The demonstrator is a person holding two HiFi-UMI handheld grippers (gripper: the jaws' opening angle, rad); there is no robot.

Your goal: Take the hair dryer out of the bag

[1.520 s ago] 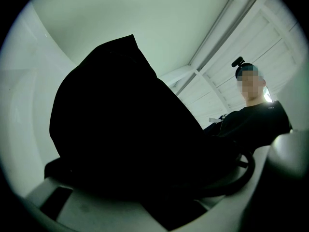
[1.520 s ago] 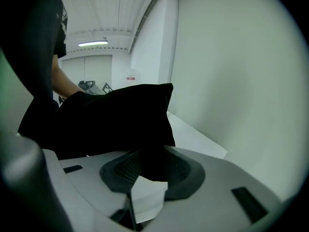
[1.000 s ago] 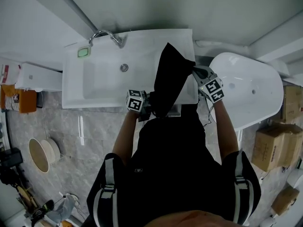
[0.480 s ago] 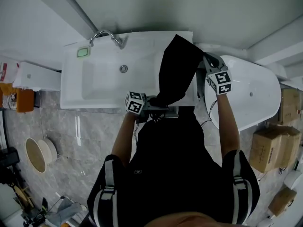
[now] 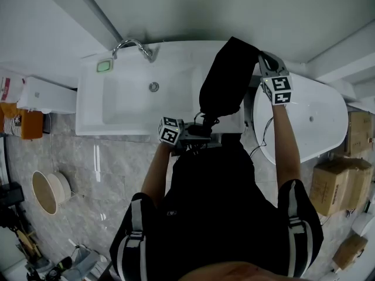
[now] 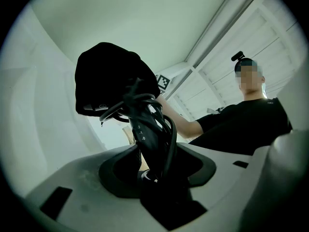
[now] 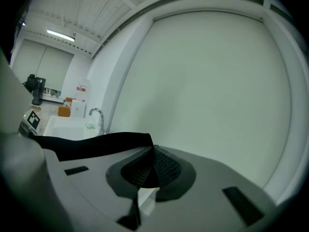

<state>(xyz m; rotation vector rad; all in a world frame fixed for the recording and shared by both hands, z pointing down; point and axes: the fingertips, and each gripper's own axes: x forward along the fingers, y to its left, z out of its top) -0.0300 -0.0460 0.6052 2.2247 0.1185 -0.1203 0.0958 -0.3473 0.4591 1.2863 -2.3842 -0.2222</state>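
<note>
A black bag (image 5: 227, 78) hangs in the air over the right end of the white sink (image 5: 126, 98). My right gripper (image 5: 259, 59) is shut on its top edge; in the right gripper view the black cloth (image 7: 96, 145) runs left from the closed jaws (image 7: 150, 172). Lower down, at the sink's front edge, my left gripper (image 5: 201, 134) grips the black hair dryer (image 6: 147, 134) by its handle, with the cord looped round it. The dryer's head is still hidden inside the bag (image 6: 108, 79) above.
A faucet (image 5: 136, 44) and a green soap dish (image 5: 104, 66) sit at the sink's back. A white bathtub (image 5: 316, 116) stands to the right, with cardboard boxes (image 5: 343, 180) beyond it. A round basin (image 5: 50, 192) lies on the tiled floor at left.
My right gripper has risen and moved away to the right, pulling the bag up with it. The left gripper has stayed put, and the dryer's handle and cord now show below the bag.
</note>
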